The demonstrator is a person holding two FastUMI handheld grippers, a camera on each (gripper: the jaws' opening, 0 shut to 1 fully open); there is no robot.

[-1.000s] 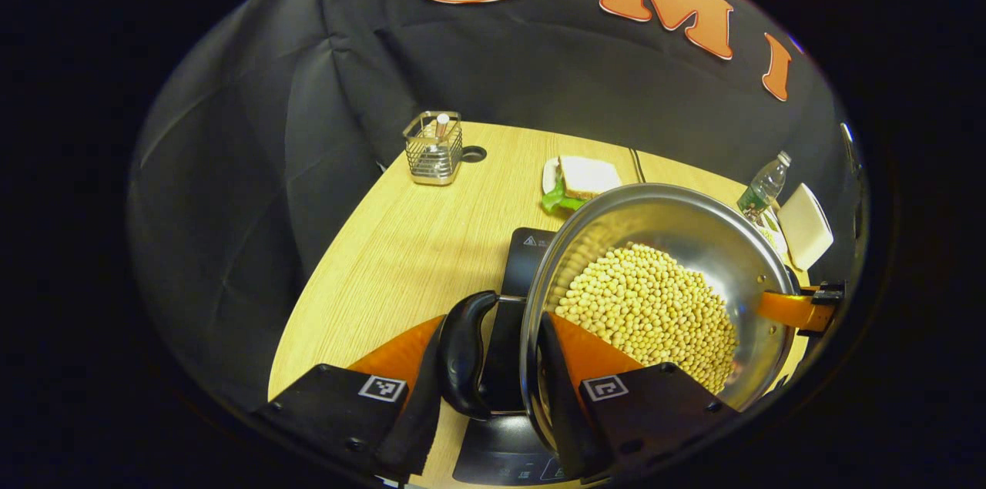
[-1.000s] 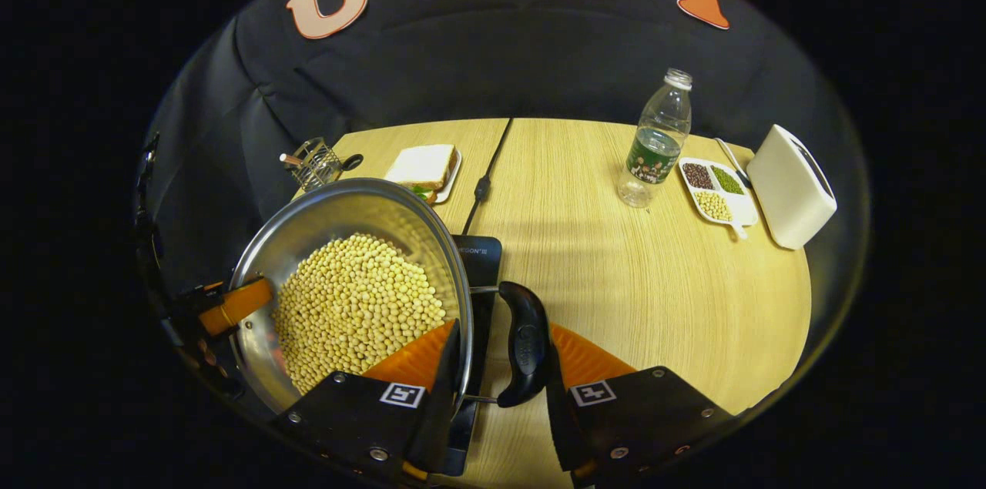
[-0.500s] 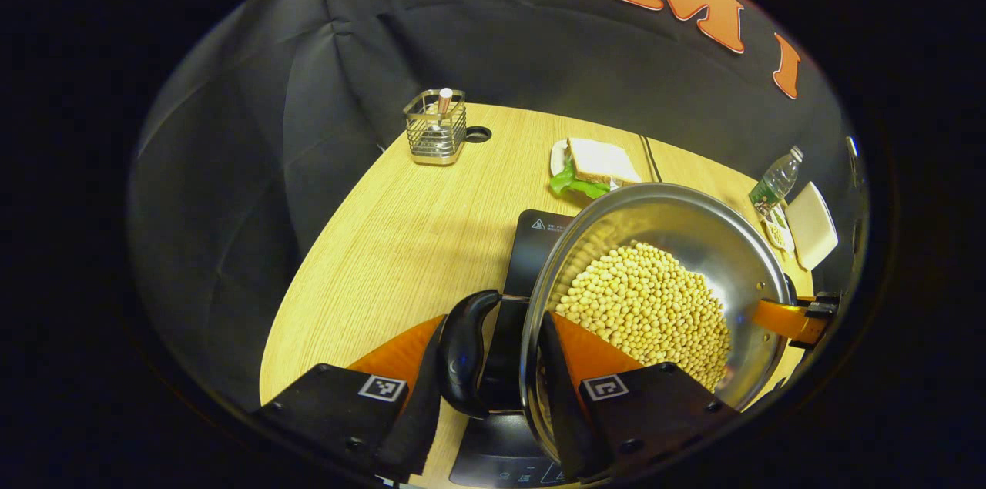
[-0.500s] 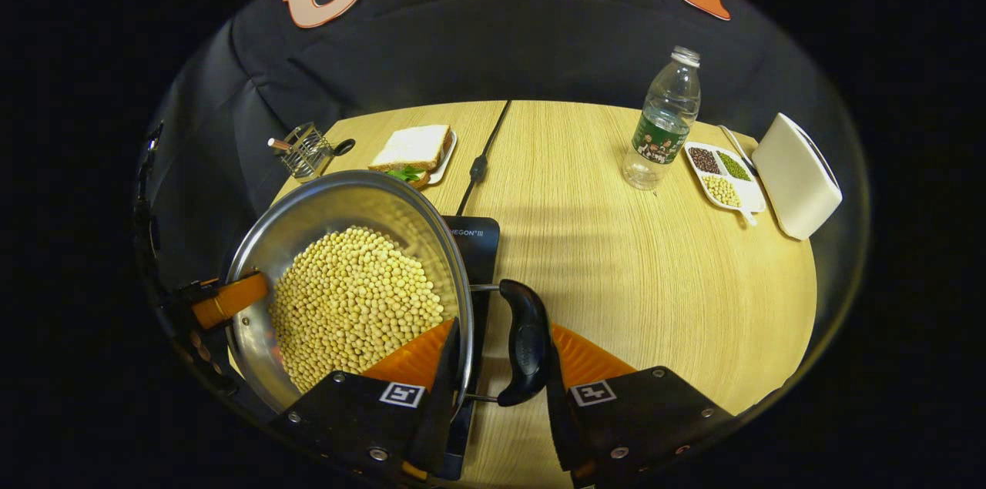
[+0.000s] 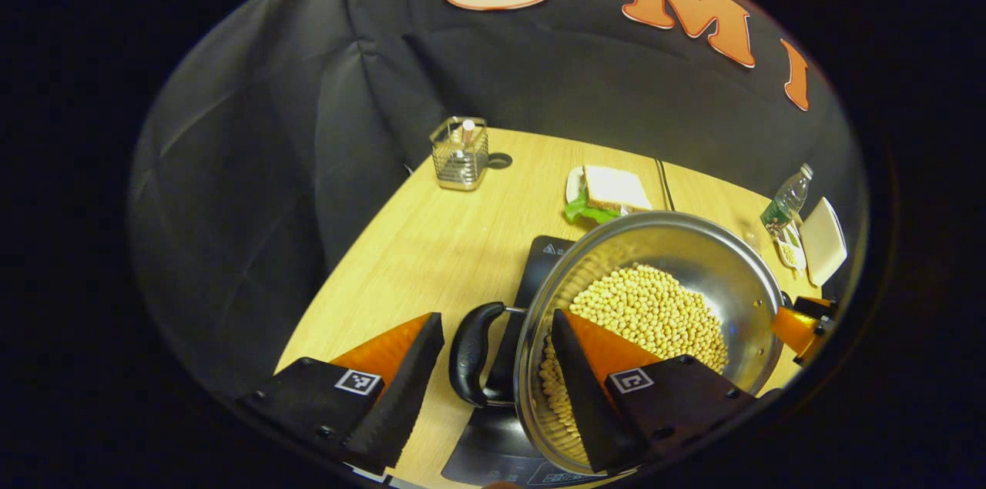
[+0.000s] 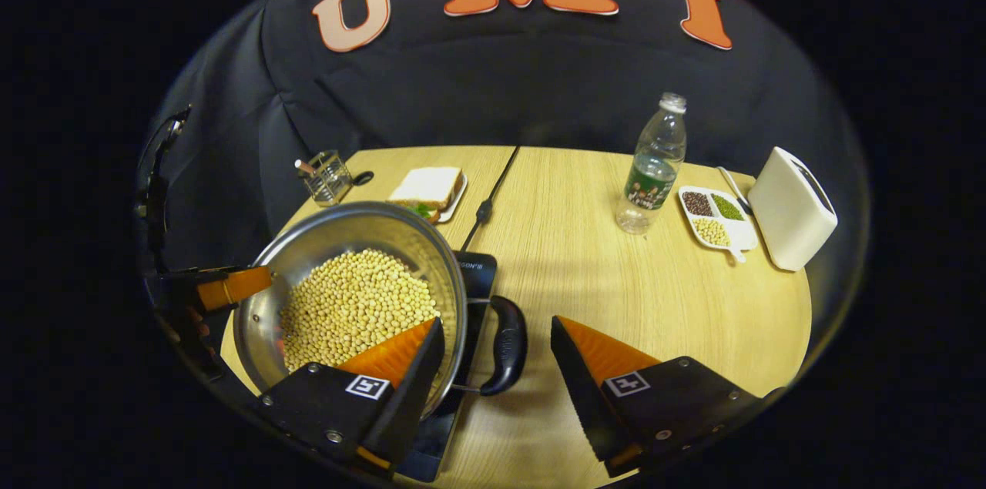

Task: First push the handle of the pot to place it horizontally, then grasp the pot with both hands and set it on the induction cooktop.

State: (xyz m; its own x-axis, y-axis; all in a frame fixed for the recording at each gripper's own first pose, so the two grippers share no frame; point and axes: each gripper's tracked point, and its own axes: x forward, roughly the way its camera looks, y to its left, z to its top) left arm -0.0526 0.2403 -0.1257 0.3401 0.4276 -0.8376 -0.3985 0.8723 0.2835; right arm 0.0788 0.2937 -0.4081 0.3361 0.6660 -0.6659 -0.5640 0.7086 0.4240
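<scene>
The steel pot (image 5: 678, 242) filled with soybeans (image 5: 655, 312) sits on the black induction cooktop (image 5: 543, 262). My left gripper (image 5: 494, 318) is open, its fingers standing on either side of the pot's black side handle (image 5: 468, 354) without touching it; one finger reaches over the rim. In the right gripper view the pot (image 6: 339, 231) rests on the cooktop (image 6: 479, 273). My right gripper (image 6: 497, 323) is open too, and straddles the opposite black handle (image 6: 504, 343) with clear gaps. The far orange finger (image 6: 231, 285) belongs to the left gripper.
On the wooden table (image 6: 616, 289) stand a wire utensil holder (image 5: 460, 154), a sandwich on a plate (image 5: 612, 189), a water bottle (image 6: 653, 162), a divided dish of beans (image 6: 712, 208) and a white box (image 6: 789, 208). A power cord (image 6: 493, 189) runs back from the cooktop.
Both grippers were shut on the pot's handles; now both have opened and let go. The pot has settled lower onto the cooktop.
</scene>
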